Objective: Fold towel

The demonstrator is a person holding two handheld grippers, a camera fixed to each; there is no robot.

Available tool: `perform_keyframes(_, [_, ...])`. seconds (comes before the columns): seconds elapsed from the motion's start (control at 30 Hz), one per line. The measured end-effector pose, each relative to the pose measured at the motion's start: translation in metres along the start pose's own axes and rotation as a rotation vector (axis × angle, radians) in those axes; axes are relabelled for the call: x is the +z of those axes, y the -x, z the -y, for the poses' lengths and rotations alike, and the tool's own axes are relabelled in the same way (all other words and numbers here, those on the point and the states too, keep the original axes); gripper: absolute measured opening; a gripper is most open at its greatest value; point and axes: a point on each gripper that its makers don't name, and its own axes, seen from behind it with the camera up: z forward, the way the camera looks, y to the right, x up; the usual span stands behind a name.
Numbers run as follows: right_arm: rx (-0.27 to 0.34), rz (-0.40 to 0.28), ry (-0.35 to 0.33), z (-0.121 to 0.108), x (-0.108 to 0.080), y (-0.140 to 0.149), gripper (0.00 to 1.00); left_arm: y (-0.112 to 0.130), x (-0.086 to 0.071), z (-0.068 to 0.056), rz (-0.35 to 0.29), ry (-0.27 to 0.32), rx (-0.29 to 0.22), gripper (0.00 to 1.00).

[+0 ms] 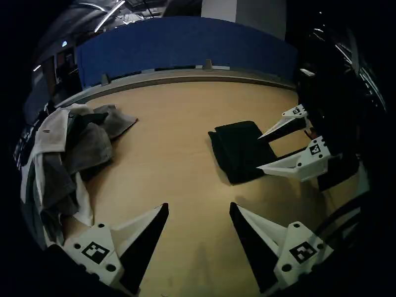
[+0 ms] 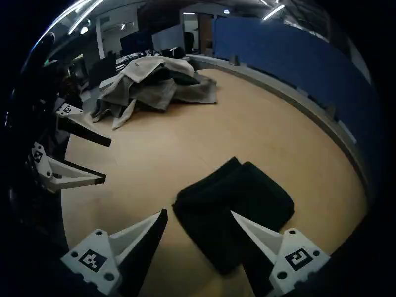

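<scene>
On the worktop (image 1: pixel 188 109), a folded black towel (image 2: pixel 237 203) lies beneath the open right hand-held gripper (image 2: pixel 198 213); the left hand-held gripper (image 1: pixel 198 204) is open too. Folding looks done; next, probably grasp from the towel pile (image 1: pixel 69 153).

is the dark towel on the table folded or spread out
Folded: the dark towel lies on the table as a compact, thick bundle with layered edges showing, not as a flat sheet.

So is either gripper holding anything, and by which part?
Nothing is held. The left gripper and right gripper are open, and the folded black towel lies on the wooden table.
</scene>
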Motion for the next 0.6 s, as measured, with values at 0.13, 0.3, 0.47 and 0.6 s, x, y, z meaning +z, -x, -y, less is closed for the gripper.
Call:
perform_keyframes(0.13, [0.025, 0.001, 0.039, -0.015, -0.013, 0.013, 0.93, 0.0, -0.001, -0.004, -0.001, 0.003, 0.0, 0.91])
perform_keyframes(0.3, [0.063, 0.013, 0.085, -0.031, -0.027, 0.036, 0.95, -0.002, -0.002, -0.008, -0.002, 0.007, 0.004, 0.91])
perform_keyframes(0.47, [0.095, 0.026, 0.111, -0.042, -0.038, 0.057, 0.95, -0.004, -0.001, -0.012, -0.004, 0.01, 0.013, 0.91])
perform_keyframes(0.6, [0.106, 0.029, 0.118, -0.045, -0.041, 0.064, 0.95, -0.006, -0.002, -0.015, -0.006, 0.012, 0.017, 0.91])
